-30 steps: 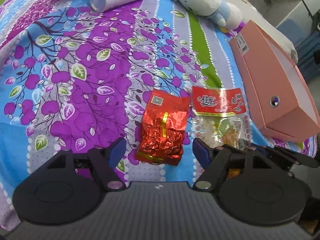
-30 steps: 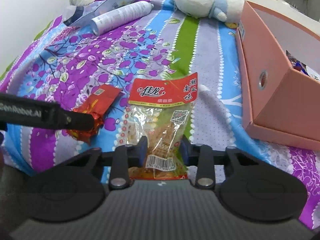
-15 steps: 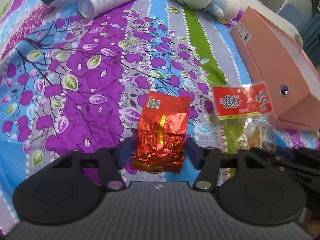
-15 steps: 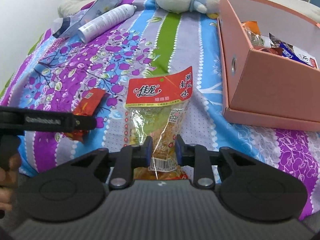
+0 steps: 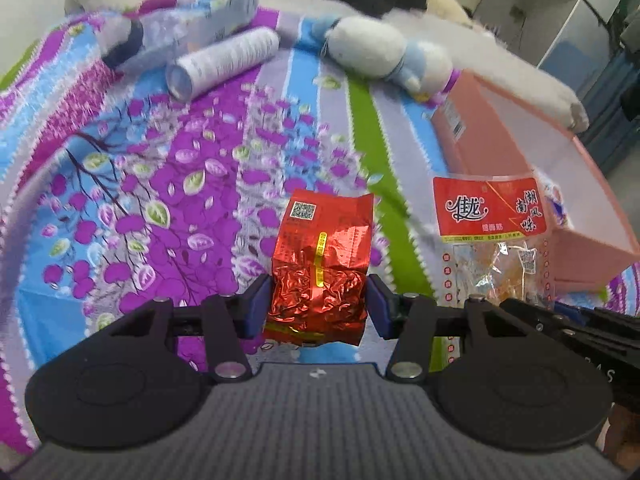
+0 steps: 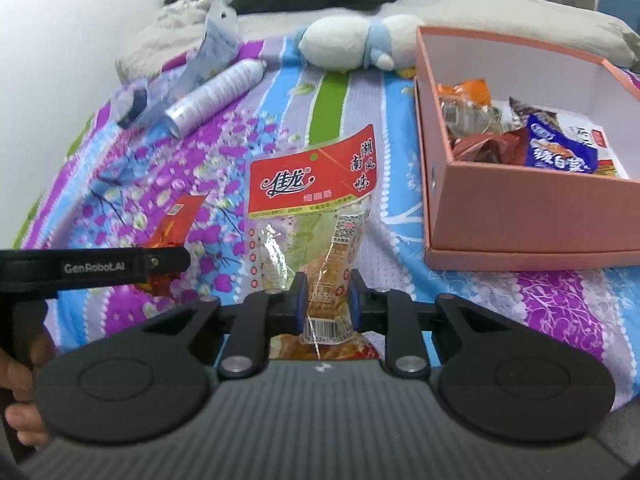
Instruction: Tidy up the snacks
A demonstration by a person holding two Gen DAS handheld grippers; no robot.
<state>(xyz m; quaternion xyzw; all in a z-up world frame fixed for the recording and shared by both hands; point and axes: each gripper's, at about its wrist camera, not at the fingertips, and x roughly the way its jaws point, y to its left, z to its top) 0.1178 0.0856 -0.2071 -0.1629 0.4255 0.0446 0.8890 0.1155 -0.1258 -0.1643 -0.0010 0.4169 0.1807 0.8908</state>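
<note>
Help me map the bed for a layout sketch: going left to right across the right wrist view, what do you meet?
White spray can → clear snack bag with the red header, held in the right gripper → pink box holding snacks.

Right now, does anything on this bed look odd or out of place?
Mostly the far end: a white spray can lies tipped on its side beside a crumpled plastic bag, and a plush toy sprawls by the pink box. None are snacks. Nothing looks spilled or torn.
</note>
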